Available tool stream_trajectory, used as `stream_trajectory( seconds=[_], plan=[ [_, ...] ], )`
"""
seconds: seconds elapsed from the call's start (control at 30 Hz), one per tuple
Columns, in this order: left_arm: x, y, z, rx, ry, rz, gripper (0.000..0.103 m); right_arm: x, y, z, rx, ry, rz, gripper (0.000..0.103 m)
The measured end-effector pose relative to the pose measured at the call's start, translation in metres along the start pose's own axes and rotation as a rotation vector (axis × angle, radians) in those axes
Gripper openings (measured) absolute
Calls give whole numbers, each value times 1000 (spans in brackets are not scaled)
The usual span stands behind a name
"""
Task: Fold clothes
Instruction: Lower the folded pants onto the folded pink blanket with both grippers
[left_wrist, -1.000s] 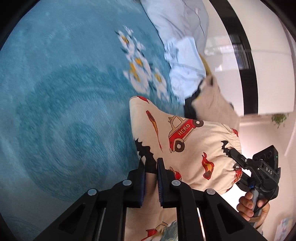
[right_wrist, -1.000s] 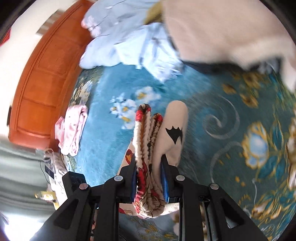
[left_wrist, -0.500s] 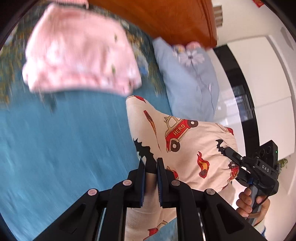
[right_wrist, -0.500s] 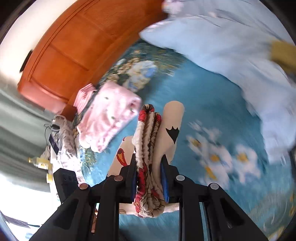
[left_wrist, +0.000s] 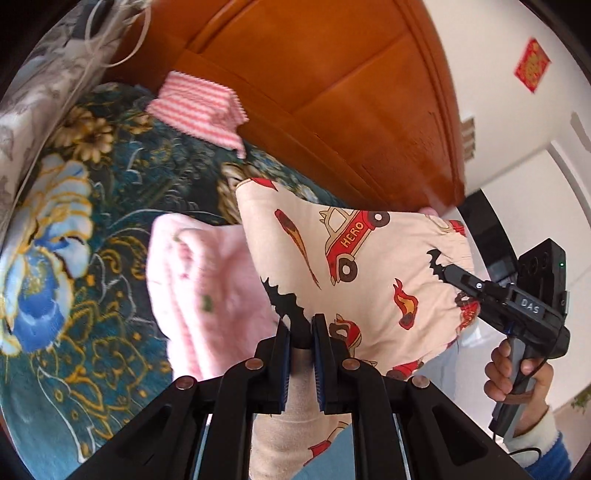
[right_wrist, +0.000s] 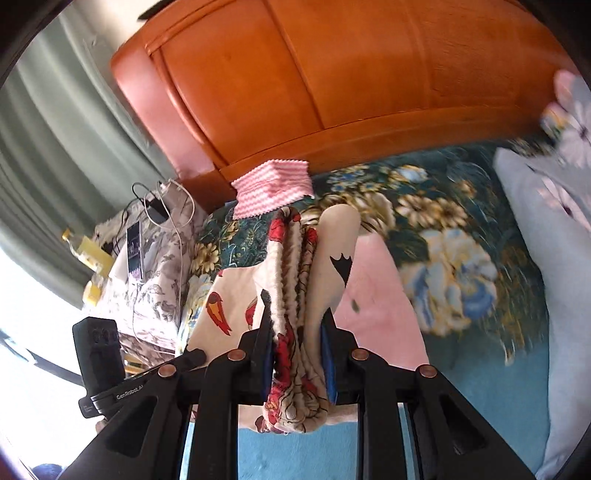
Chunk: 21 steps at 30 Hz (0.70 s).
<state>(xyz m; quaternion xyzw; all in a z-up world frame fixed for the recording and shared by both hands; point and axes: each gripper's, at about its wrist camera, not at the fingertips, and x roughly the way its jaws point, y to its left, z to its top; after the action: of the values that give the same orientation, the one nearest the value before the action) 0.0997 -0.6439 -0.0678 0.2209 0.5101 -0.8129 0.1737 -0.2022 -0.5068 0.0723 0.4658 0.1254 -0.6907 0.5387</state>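
Between my left gripper's (left_wrist: 301, 328) two fingers I pinch a fold of the cream car-print garment (left_wrist: 354, 266), my jaws pressed close with only the cloth between them. The garment is lifted off the bed, stretched from my left gripper across to my right gripper (left_wrist: 448, 271), whose jaws bite on the gathered hem near a black bat print. A bare hand (left_wrist: 517, 376) grips the right tool's handle, low at the right edge of the left wrist view.

In the right wrist view, my right gripper (right_wrist: 297, 325) clamps a thick bunch of the same garment (right_wrist: 295, 280), ruffled red-patterned trim standing upright between the fingers and spilling out below them. My left tool (right_wrist: 98, 354) shows as a black body low on the left there.

Just beyond the held cloth, a folded pink garment (left_wrist: 207, 280) lies on the teal floral bedspread (left_wrist: 74, 229), partly hidden by the car print. Farther along, a folded pink-and-white striped cloth (left_wrist: 199, 107) sits near the foot of the orange wooden headboard (left_wrist: 332, 74). To the right of the right wrist view lies a pale blue pillow (right_wrist: 546, 258) with flower prints. Off the left side of the bed, a grey floral-covered stand (right_wrist: 147, 273) carries cables, a charger and a phone, with green curtains (right_wrist: 55, 147) behind it.
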Motion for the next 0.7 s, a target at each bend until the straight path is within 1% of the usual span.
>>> stream_trajectory(
  seconds=[0.07, 0.2, 0.33, 0.4, 0.53, 0.57, 0.67, 0.7],
  plan=[
    [9, 14, 2, -28, 8, 17, 13, 26, 0, 12, -34, 36, -26, 23],
    [23, 31, -4, -46, 38, 37, 12, 71, -20, 20, -18, 97, -83, 23],
    [29, 39, -10, -30, 47, 54, 12, 109, -49, 10, 38, 165, -139, 23],
    [27, 39, -13, -26, 52, 52, 12, 123, -64, -1, 69, 194, -157, 23],
    [18, 29, -13, 12, 60, 76, 14, 132, -80, -16, 111, 225, -160, 27],
    [15, 25, -13, 32, 52, 90, 14, 131, -80, -17, 105, 226, -160, 30],
    [1, 6, -12, 113, 11, 147, 13, 117, -78, -14, 82, 195, -181, 37],
    [-2, -3, -12, 144, -2, 154, 13, 110, -77, -12, 81, 171, -194, 38]
  ],
)
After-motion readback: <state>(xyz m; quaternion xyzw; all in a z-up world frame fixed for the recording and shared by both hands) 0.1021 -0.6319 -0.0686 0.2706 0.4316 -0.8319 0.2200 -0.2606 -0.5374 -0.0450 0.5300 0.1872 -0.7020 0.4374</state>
